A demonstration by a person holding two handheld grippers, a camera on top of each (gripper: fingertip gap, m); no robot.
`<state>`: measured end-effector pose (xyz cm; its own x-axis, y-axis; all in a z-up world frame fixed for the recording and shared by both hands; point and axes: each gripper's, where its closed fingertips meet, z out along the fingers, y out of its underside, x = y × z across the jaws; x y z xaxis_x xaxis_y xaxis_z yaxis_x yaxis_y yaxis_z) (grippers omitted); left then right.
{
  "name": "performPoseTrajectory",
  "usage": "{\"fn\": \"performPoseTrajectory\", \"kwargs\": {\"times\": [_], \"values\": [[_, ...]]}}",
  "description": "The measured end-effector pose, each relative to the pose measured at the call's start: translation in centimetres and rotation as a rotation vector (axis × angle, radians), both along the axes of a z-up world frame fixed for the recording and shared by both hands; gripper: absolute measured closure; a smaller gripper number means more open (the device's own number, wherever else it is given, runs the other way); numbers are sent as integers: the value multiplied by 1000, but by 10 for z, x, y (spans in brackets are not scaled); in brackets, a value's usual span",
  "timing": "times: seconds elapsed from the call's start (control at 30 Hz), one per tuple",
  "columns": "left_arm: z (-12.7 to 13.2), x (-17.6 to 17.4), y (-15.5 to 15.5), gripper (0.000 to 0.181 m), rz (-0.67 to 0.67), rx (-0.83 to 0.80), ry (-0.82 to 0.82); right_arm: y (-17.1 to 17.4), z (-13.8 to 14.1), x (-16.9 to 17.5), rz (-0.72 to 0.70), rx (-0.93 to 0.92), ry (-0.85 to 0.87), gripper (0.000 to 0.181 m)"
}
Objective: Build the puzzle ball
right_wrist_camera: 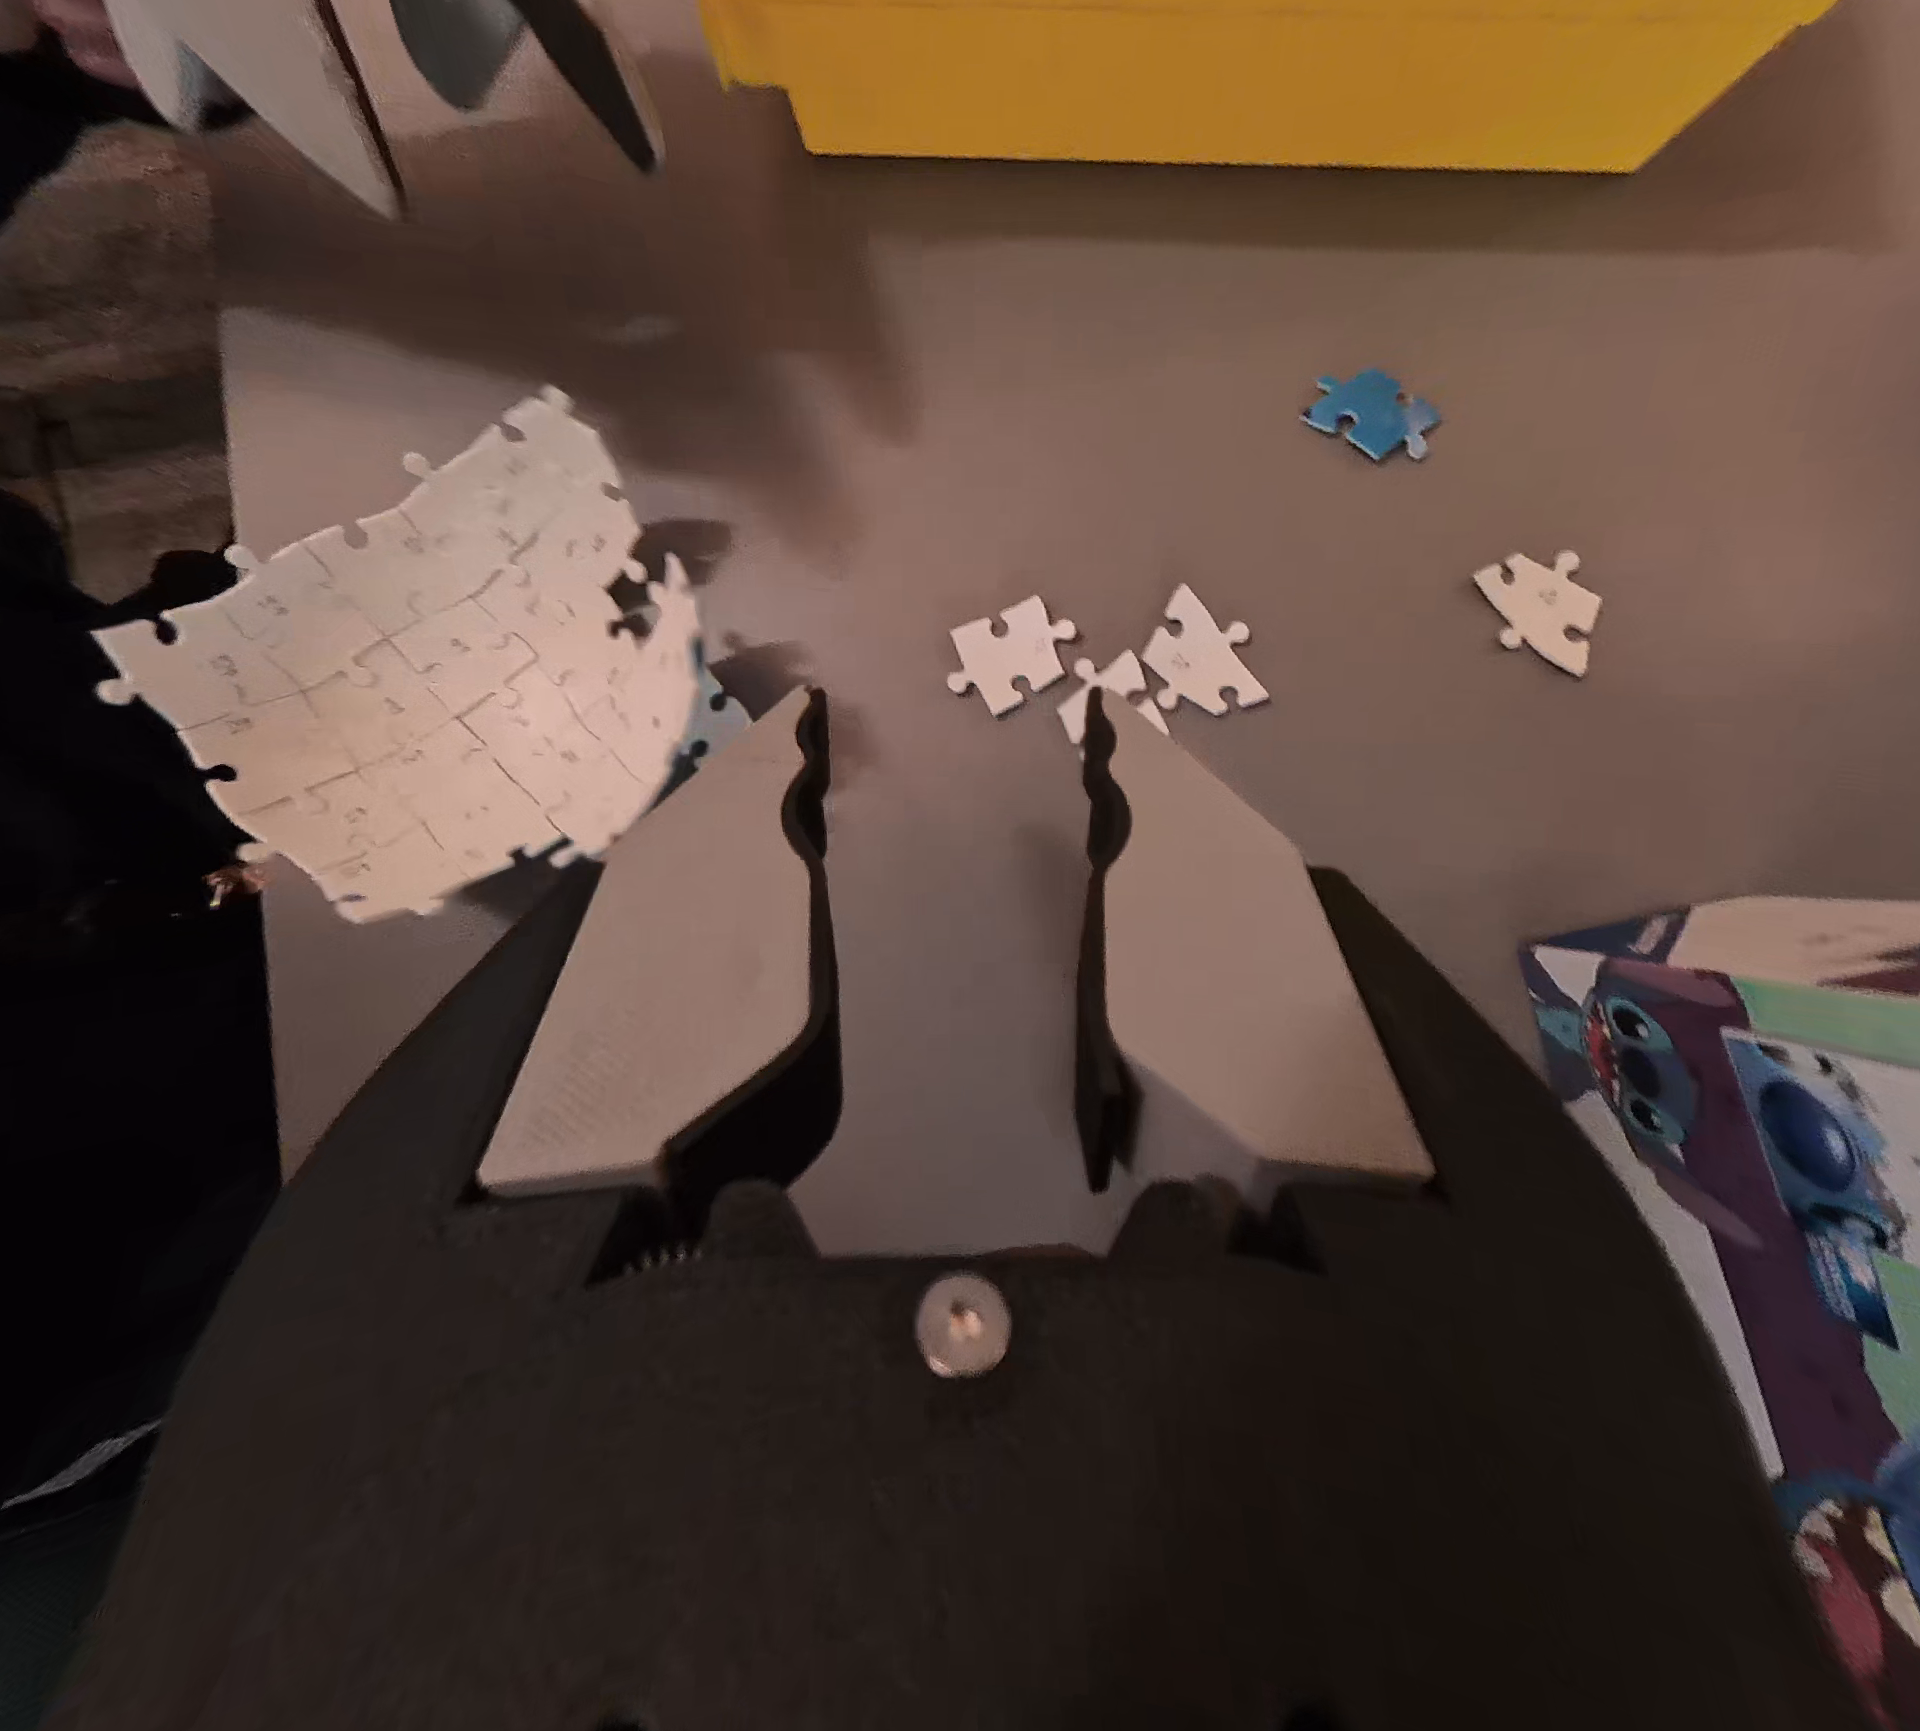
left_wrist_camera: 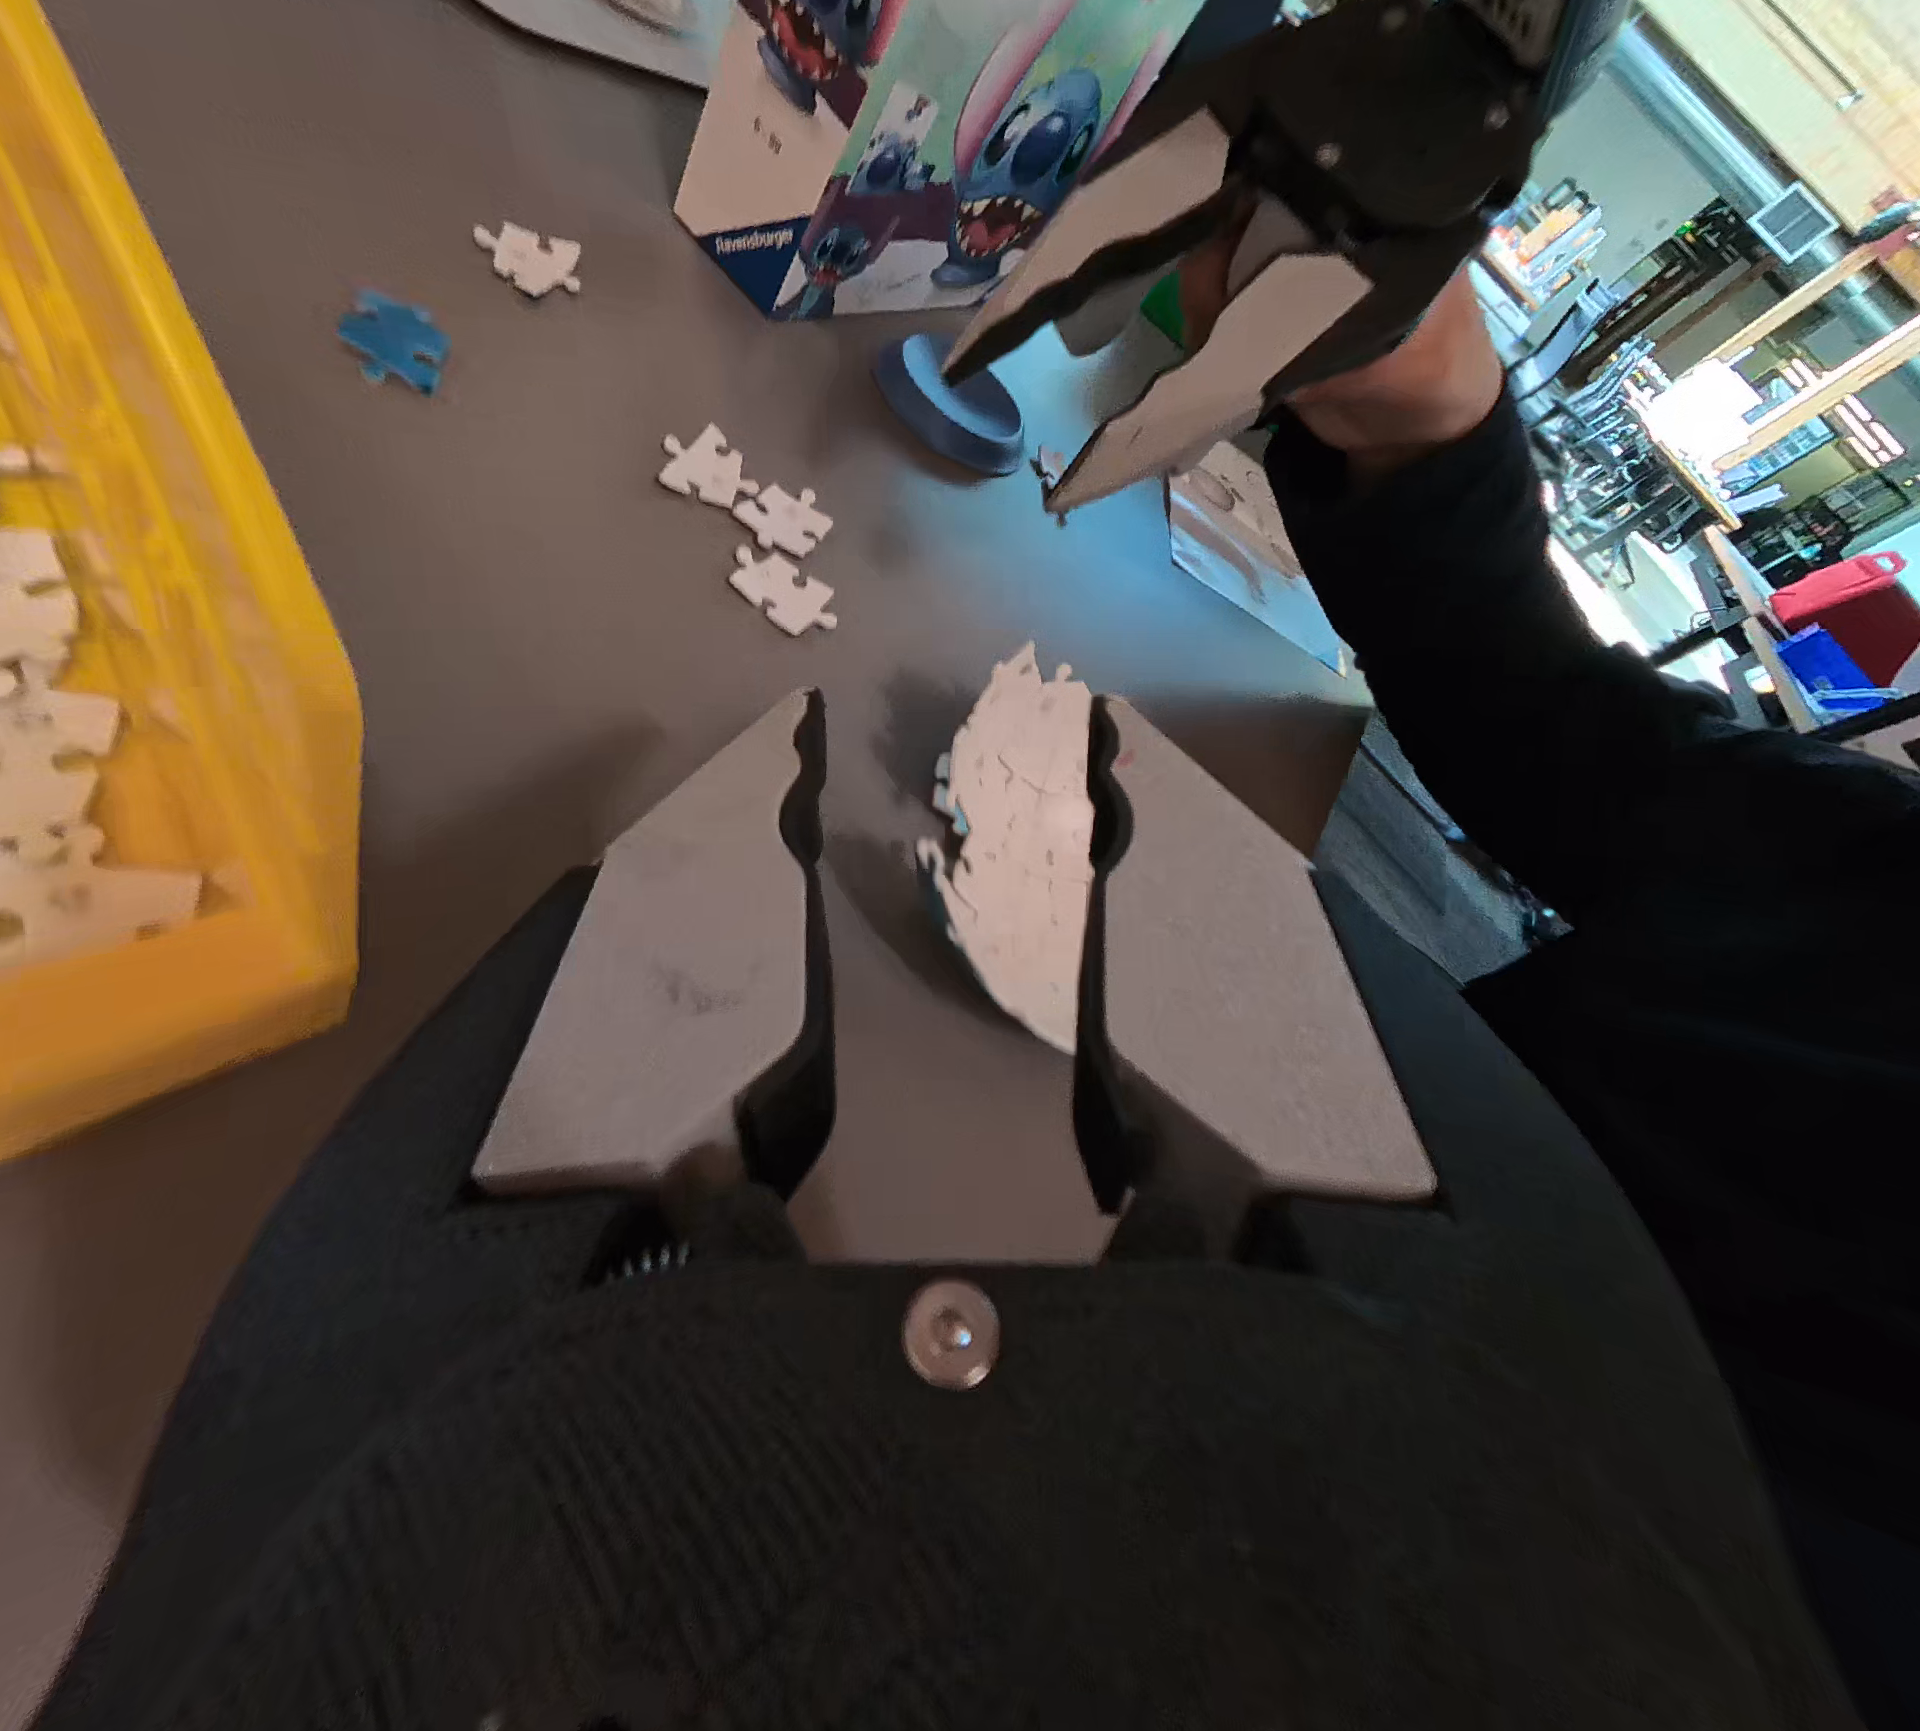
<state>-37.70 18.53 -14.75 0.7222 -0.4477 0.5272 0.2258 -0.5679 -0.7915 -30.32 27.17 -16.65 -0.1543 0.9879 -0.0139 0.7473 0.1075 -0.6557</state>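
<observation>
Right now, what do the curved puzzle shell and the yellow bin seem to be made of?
The curved puzzle shell looks like thin rigid plastic with a matte white inner face: it keeps its bowl shape by itself. It could also be stiff card. The yellow bin looks like moulded plastic, smooth and slightly glossy, with ribbed walls.

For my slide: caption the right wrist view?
Open right claw over loose puzzle pieces, curved assembled section alongside.
</observation>
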Motion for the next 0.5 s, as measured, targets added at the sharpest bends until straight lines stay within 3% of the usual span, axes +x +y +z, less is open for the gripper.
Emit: {"fn": "performPoseTrajectory", "kwargs": {"times": [0.07, 0.23, 0.37, 0.5], "values": [[11, 2, 12, 125, -20, 23, 19, 4, -4, 4, -31, 11, 5, 134], [40, 29, 44, 127, -170, 119, 118, 13, -16, 5, -96, -7, 109, 133], [35, 53, 77, 127, -262, 159, 242, 19, -31, -1, -123, -69, 216, 133], [24, 53, 115, 127, -226, 204, 333, 21, -36, -1, -148, -165, 277, 127]]}}
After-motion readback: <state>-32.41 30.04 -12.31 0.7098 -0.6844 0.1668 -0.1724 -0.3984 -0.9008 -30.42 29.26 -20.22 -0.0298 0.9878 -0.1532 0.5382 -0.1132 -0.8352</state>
